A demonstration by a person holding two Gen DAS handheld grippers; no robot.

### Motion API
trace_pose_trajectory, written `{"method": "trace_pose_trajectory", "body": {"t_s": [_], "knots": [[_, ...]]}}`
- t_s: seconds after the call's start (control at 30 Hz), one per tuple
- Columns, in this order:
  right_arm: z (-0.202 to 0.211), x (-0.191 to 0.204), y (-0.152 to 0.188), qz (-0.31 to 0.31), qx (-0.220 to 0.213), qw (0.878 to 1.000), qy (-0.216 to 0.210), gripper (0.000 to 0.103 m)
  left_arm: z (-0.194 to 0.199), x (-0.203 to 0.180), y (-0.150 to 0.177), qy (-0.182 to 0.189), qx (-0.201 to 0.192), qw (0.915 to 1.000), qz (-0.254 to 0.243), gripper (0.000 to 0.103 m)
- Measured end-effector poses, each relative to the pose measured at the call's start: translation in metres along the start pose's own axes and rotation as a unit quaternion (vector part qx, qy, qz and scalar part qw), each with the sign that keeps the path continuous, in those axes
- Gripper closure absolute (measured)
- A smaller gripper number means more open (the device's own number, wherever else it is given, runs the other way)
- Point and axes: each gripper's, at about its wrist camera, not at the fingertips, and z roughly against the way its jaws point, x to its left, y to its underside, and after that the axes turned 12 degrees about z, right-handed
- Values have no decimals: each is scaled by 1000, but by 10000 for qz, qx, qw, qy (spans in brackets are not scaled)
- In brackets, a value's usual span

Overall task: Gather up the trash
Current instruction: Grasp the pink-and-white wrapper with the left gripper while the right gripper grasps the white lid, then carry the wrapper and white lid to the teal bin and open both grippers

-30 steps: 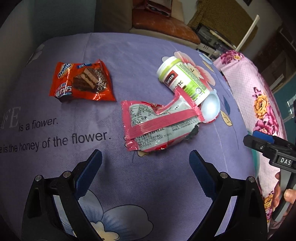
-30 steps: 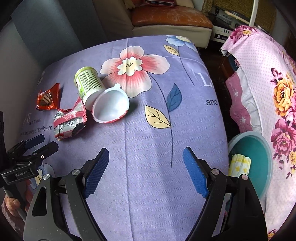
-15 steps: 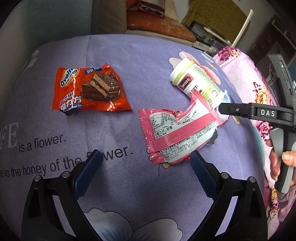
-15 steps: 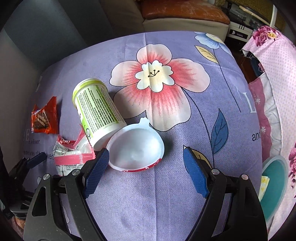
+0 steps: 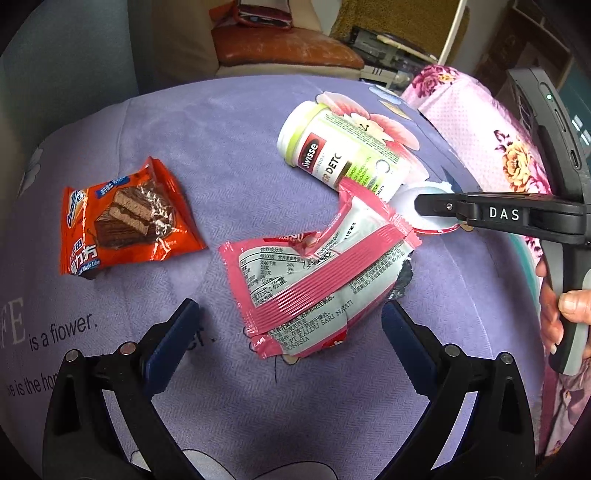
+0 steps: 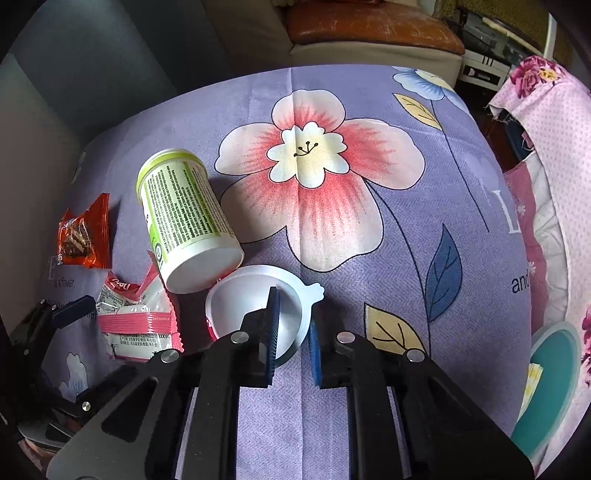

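Note:
A white plastic cup (image 6: 247,299) with a red rim lies on the purple flowered cloth (image 6: 388,258). My right gripper (image 6: 293,332) is shut on the cup's near rim; it also shows in the left wrist view (image 5: 436,206). A white and green Swisse bottle (image 6: 184,221) lies on its side against the cup. A torn pink and silver wrapper (image 5: 317,280) lies just ahead of my open, empty left gripper (image 5: 288,325). An orange Ovaltine wrapper (image 5: 122,221) lies further left.
A teal bin (image 6: 550,380) with some yellow paper in it stands low at the right, beside the table edge. A pink flowered cloth (image 6: 550,147) hangs at the right. A sofa (image 6: 369,26) is behind the table.
My right gripper has moved forward and shut on the white cup's rim. My left gripper has moved closer to the pink wrapper and stays open.

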Motion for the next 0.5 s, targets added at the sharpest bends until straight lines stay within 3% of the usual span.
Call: {"method": "trace_pose_trajectory", "body": {"t_s": [0.2, 0.27, 0.33, 0.5], "knots": [[13, -6, 17, -86, -105, 9999, -75, 93, -16, -25, -2, -137, -29, 9989, -455, 4], [18, -7, 23, -84, -141, 9998, -61, 93, -17, -35, 2, -250, -87, 9975, -660, 15], [23, -8, 31, -86, -157, 9998, -76, 93, -17, -42, 7, -466, -113, 9954, -834, 37], [37, -14, 56, -262, -238, 9993, -150, 93, -9, -49, 17, -154, 145, 9979, -617, 44]]}}
